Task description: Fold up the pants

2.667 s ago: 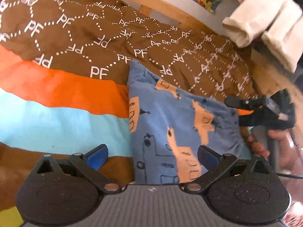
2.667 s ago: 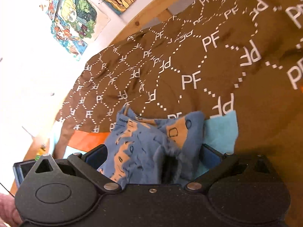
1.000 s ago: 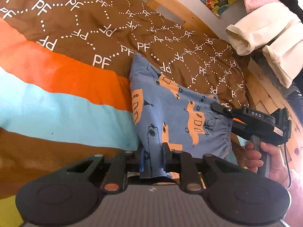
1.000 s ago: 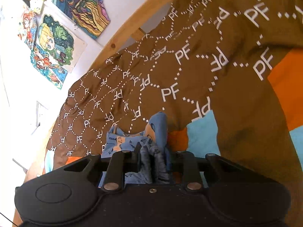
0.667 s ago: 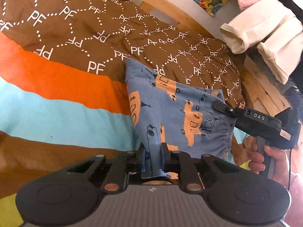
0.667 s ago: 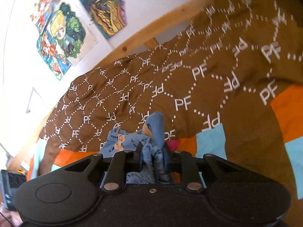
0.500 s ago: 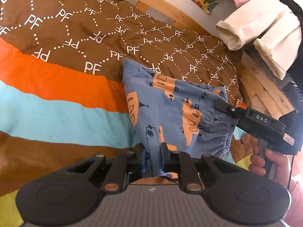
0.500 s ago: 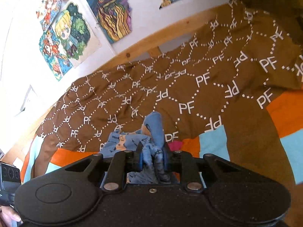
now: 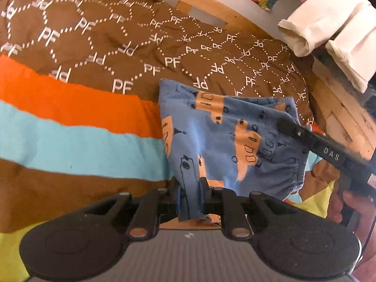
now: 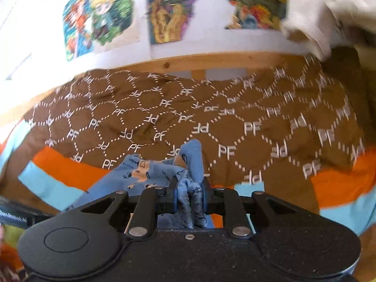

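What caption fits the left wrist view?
Left gripper and right gripper pinch blue printed pants over a patterned bedspread.

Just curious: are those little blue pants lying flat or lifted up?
Partly lifted: both grippers pinch the pants, near edge raised, far end on the bedspread.

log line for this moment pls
task: fold pants | left hand-held gripper: shut on pants | right hand-held gripper: shut on pants | pants lifted off bedspread

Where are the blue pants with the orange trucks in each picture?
Left wrist view: blue pants fill the lower middle, pinched by the left gripper.
Right wrist view: pants bunched at bottom centre in the right gripper.
Shared landmark: the brown PF blanket.
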Tool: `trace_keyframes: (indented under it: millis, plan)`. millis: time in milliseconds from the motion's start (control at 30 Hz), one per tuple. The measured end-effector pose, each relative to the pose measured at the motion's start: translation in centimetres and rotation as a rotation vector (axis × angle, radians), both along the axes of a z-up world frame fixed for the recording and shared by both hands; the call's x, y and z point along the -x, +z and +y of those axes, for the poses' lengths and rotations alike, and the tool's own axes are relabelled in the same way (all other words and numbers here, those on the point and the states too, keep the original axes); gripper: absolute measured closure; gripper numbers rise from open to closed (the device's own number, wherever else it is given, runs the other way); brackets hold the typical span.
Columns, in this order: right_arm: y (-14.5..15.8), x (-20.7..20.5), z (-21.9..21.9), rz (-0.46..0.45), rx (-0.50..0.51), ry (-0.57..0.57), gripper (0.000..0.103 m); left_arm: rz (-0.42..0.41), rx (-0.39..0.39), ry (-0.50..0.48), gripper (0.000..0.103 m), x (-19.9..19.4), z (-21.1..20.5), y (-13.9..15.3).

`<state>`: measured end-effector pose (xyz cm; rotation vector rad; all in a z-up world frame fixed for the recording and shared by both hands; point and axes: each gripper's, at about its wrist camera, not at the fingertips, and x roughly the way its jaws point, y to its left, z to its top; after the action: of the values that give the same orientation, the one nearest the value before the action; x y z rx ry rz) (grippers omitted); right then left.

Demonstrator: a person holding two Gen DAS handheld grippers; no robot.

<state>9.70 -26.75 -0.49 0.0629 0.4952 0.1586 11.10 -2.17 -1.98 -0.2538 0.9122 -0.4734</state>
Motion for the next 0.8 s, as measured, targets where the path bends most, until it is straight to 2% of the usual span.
trace_keyframes:
  millis: [167,300,500,633,800]
  plan:
    - [1.9,-1.7,0.6,-0.03,0.058,0.058,0.085,-0.037,0.002,0.011,0.088,-0.5,0.3,2.1]
    - [3.6,-3.5,0.5,-0.08,0.051,0.088,0.085,-0.129,-0.028,0.018,0.088,-1.8,0.2,4.2]
    - [6.2,-8.2,0.4,-0.166,0.082,0.122,0.085,-0.235,-0.031,0.067,0.087,-7.4,-0.4,5.9]
    - [6.9,-12.8,-0.3,-0.159,0.085,0.144,0.085,-0.186,0.009,0.103,0.087,-11.9,-0.3,5.0]
    - [4.9,-17.8,-0.7,-0.101,0.086,0.174,0.085,-0.149,0.012,0.143,0.087,-14.9,0.1,1.8]
